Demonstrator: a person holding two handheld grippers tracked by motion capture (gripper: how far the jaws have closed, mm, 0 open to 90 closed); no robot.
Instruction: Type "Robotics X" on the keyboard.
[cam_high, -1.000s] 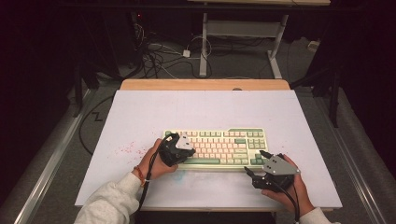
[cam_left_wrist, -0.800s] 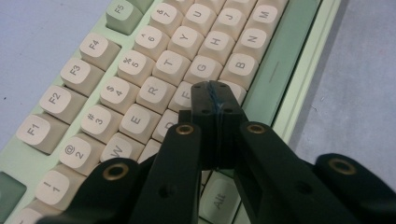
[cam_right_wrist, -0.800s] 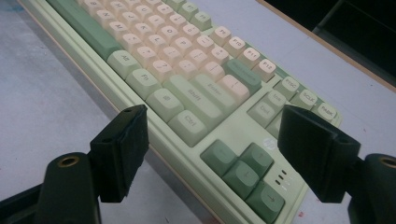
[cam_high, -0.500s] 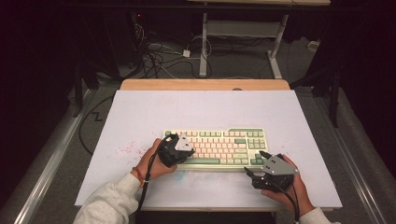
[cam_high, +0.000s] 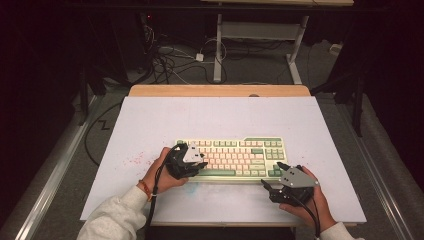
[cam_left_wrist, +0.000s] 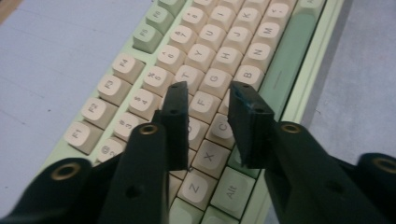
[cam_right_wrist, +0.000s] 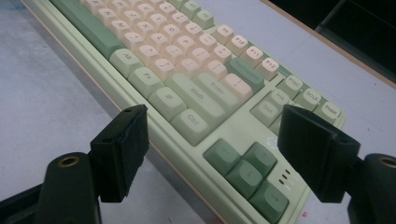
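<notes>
Nearest the camera, the person's two forearms come in from the bottom edge of the high view, both cut off by the frame. The right gripper (cam_high: 274, 185) sits just off the keyboard's (cam_high: 235, 157) near right corner, its grey plate covering most of its body from above. In the right gripper view its jaws stand wide apart with nothing between the pads; the arrow keys (cam_right_wrist: 247, 168) lie in the gap, below them and untouched. That view cuts off the keyboard's left end.

A little further in, the left gripper (cam_high: 200, 165) hangs over the keyboard's left half, and the hand (cam_high: 162, 170) behind it hides the keyboard's near left corner. Its jaws have just been opening. The left gripper view shows them parted by a modest gap above the letter keys, around F, C and X. Nothing is gripped, though whether a fingertip (cam_left_wrist: 177, 126) rests on a key cannot be told, since the jaws cover the keys beneath them.

The keyboard itself lies flat on the white table (cam_high: 215, 117), toward its near edge. Beyond the keyboard the tabletop is bare, apart from faint reddish specks to its left. Past the table, cables (cam_high: 170, 62) on the floor fade into darkness.
</notes>
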